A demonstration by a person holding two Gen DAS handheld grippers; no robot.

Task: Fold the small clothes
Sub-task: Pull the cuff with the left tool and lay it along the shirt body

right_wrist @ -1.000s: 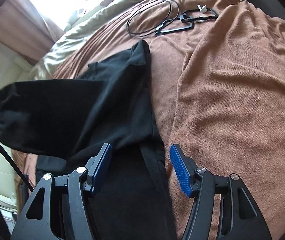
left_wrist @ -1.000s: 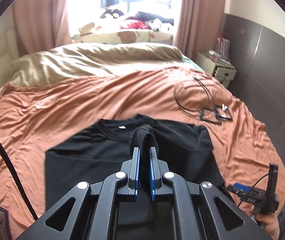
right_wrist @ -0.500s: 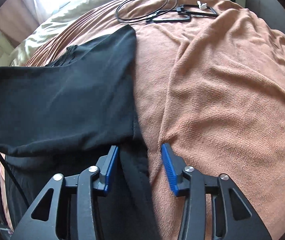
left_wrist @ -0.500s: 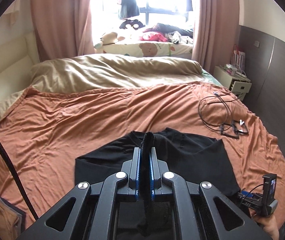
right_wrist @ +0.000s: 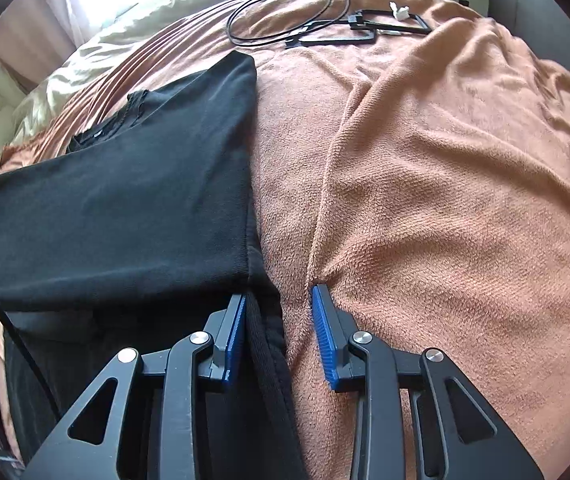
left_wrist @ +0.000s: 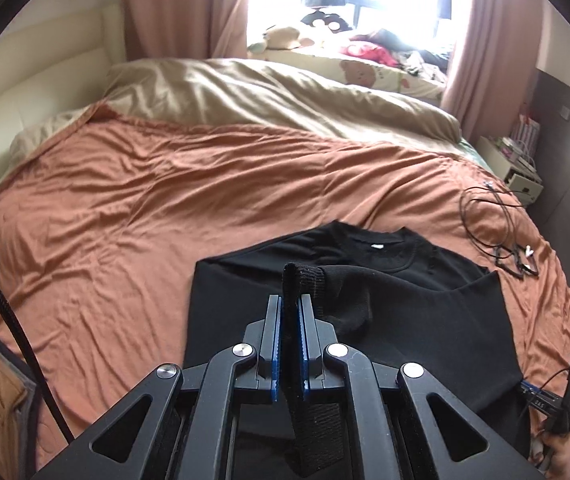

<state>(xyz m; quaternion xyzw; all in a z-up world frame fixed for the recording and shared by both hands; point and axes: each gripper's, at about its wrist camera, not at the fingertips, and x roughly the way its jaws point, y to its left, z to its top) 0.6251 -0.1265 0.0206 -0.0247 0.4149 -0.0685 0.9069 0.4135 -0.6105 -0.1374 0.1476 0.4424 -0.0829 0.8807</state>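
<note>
On the bed's orange blanket [left_wrist: 165,208] the black sweatshirt [left_wrist: 425,320] lies front up, its sides seemingly folded in. The left gripper [left_wrist: 292,312] is clamped on a ribbed cuff [left_wrist: 303,280], holding that sleeve above the body. The right gripper [right_wrist: 279,308] stands open astride the hem. Laying the sleeve and the crosswise folds look still undone.

A matt black knit sweatshirt [left_wrist: 405,312], its cuff [left_wrist: 305,280] ribbed, lies on a rust-coloured blanket [right_wrist: 445,200] of nubby, towel-like cloth; the fingers [right_wrist: 323,332] wear ridged blue pads on smooth black plastic with shiny metal rivets.
</note>
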